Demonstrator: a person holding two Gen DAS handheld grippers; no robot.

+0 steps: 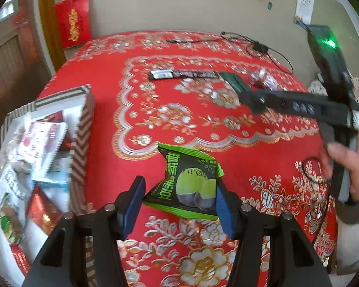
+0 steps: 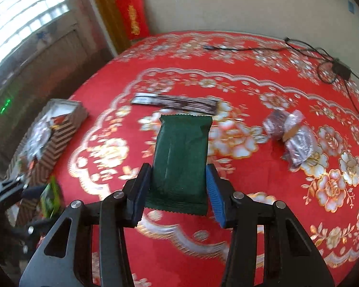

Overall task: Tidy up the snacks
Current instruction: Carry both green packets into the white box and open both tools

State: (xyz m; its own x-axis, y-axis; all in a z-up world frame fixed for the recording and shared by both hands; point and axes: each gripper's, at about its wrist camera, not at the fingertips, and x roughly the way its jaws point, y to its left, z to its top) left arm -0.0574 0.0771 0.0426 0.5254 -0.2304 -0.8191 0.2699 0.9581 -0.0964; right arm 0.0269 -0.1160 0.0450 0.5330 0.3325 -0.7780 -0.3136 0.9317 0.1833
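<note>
Left tool (image 1: 180,201) is clamping a green snack packet (image 1: 187,183); right tool (image 2: 178,189) is gripping a dark green packet (image 2: 180,160) above the counter (image 2: 263,191).

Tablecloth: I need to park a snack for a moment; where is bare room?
Free: the middle, between box and brown bar, and the near right corner below the clear-wrapped snacks. Crowded: inside the box, and the far right around the cables.

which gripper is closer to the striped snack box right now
Left. The left gripper, holding a green snack packet, is just beside the striped box. The right gripper, holding a dark green packet, is out over mid-table.
</note>
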